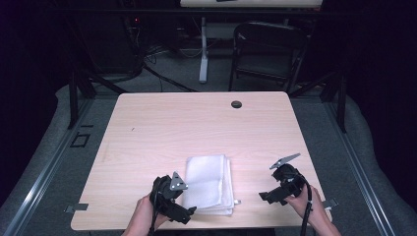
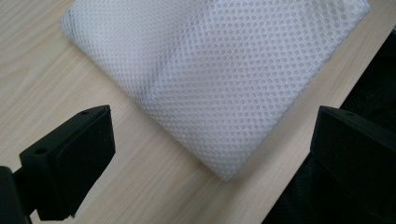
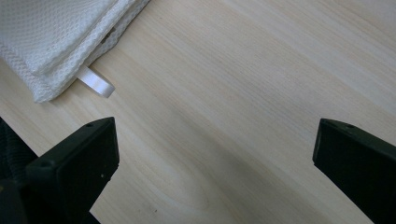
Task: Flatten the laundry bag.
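A light wood bench [image 1: 162, 118] with rounded corners sits on grey carpet in a dark room, seen from above. A folded white mesh cloth [image 1: 209, 183] lies flat near the bench's front edge, at about 6 o'clock from the bench's centre. The left tool [image 1: 187, 212], held in the person's left hand [image 1: 143, 216], hovers at the cloth's 8 o'clock corner, right at the front edge; its jaws stand wide apart and hold nothing. In the left gripper view the cloth's [image 2: 219, 70] near corner points down between the two black jaws, with bare wood around it and the bench edge dropping away to dark floor at 4 o'clock. The right tool [image 1: 265, 196], in the right hand [image 1: 314, 209], sits at 3 o'clock from the cloth, well apart from it, jaws also spread wide and empty. The right gripper view shows the cloth's [image 3: 51, 37] stacked, stitched edges at 10 o'clock, with a small white ribbon loop [image 3: 95, 84] sticking out from the folds onto the wood. The far half of the bench is bare except for a dark round grommet [image 1: 236, 104] at 12 o'clock. A black folding chair [image 1: 268, 49] stands beyond the far edge.
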Demonstrator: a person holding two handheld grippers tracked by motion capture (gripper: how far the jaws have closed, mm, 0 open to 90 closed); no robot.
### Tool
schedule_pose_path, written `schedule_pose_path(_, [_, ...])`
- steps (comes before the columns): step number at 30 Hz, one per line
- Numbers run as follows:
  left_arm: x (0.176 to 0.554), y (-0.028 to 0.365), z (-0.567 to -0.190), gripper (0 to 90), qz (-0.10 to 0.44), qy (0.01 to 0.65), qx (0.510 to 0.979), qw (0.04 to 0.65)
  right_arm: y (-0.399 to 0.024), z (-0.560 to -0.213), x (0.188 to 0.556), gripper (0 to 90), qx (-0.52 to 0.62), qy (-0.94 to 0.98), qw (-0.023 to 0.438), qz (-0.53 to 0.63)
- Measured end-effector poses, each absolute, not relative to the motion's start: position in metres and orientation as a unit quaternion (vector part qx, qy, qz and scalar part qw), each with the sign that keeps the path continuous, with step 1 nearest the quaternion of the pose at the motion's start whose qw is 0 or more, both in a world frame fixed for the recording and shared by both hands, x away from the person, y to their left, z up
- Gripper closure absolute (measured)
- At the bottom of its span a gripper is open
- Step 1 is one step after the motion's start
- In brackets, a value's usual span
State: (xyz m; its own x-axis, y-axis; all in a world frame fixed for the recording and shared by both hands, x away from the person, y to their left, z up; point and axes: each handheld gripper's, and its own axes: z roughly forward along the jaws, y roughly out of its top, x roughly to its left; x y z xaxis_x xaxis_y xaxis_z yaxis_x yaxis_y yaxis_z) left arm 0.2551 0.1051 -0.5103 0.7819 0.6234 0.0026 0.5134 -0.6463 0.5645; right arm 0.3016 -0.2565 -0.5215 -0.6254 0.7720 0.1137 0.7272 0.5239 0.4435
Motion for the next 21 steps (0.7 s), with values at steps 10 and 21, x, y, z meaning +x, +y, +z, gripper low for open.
schedule_pose_path(10, [0.253, 0.08, -0.517, 0.2, 0.104, 0.295, 0.911, 0.268, -0.256, -0.522, 0.302, 0.1, 0.435, 0.871, 0.048, 0.225])
schedule_pose_path(21, [0.255, 0.044, -0.523, 0.3, 0.112, 0.262, 0.923, 0.259, -0.257, -0.524, 0.303, 0.1, 0.435, 0.871, 0.043, 0.225])
